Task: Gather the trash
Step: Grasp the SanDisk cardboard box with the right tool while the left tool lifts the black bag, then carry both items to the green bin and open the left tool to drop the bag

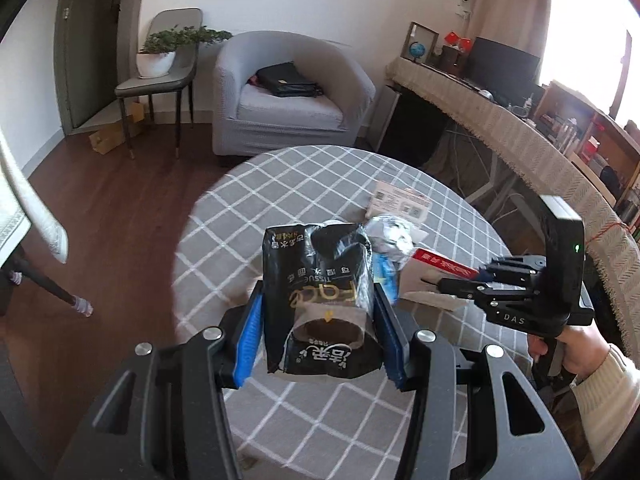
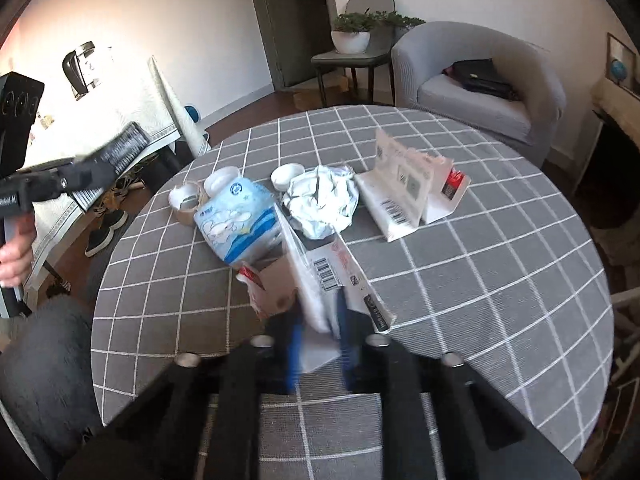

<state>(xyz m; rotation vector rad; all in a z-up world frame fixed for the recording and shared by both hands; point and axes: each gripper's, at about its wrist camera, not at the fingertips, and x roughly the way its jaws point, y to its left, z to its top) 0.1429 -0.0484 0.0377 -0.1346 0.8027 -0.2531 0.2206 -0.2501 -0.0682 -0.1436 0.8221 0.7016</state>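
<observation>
Black plastic tissue wrapper [image 1: 320,292] sits pinched between the blue pads [image 1: 250,342] of the left gripper [image 1: 320,340], lifted clear of the table; a cardboard roll core [image 1: 330,326] pokes out of its near end.

Right gripper [image 2: 318,350]: jaws have just closed, now clamped on the near edge of a flattened white carton [image 2: 320,276] with a barcode and red print. Frame is motion-blurred there, but the carton edge is clearly between the blue pads. Seen from the left wrist view, the right gripper [image 1: 430,280] comes in from the right, tips at that carton's red flap.

Rest of the trash is on the round table with the grey checked cloth [image 2: 500,280]:
- blue-and-white tissue pack [image 2: 240,224], touching the carton's far left side
- crumpled white wrapper [image 2: 322,200], just behind the carton
- tape roll [image 2: 186,200] and two small white lids [image 2: 286,176], at the far left of the pile
- folded white packaging with barcodes [image 2: 400,196], standing upright on the right, apart from the pile

Grey armchair [image 1: 288,92] with a black bag on it beyond the table.
</observation>
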